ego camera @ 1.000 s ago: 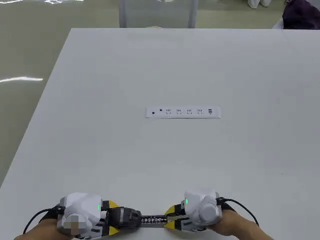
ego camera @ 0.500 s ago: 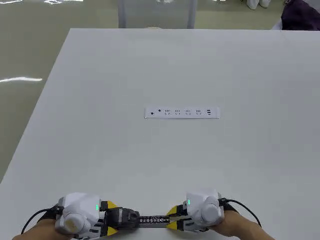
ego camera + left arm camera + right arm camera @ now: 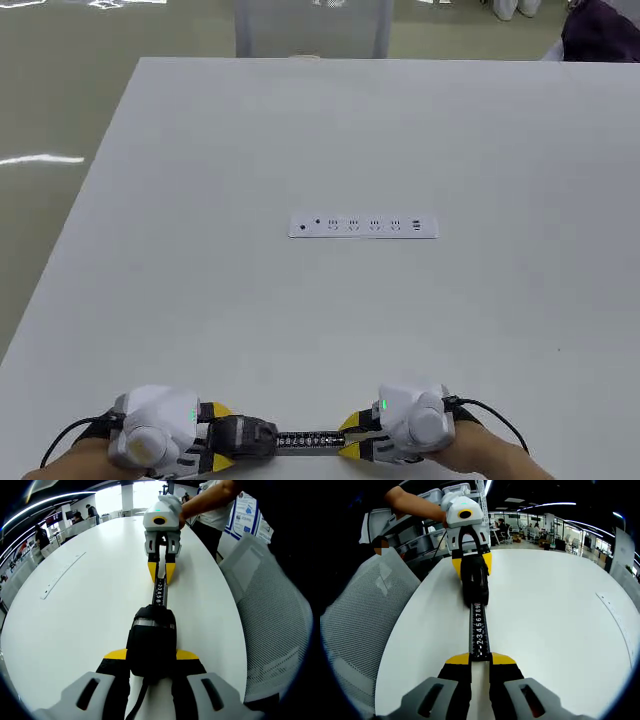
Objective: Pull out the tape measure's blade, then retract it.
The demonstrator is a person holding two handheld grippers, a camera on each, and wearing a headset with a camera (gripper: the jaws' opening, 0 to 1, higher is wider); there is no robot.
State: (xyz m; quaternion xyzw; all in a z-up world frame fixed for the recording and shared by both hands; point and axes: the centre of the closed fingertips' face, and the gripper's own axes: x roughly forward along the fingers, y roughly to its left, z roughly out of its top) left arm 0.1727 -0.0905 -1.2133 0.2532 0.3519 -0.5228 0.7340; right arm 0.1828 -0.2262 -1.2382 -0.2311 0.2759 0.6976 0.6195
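Head view, near edge of the bench (image 3: 350, 330): left claw (image 3: 225, 438) clamped the tape measure case (image 3: 252, 438), right claw (image 3: 350, 438) pinched the blade (image 3: 308, 439) tip. Its long axis ran straight between them.

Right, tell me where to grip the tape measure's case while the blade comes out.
Grip the case across its two broad sides, coming from the rear, opposite the mouth where the blade exits. The left hand-held gripper holds it that way, so the blade runs straight out to the right hand-held gripper with nothing in its path.
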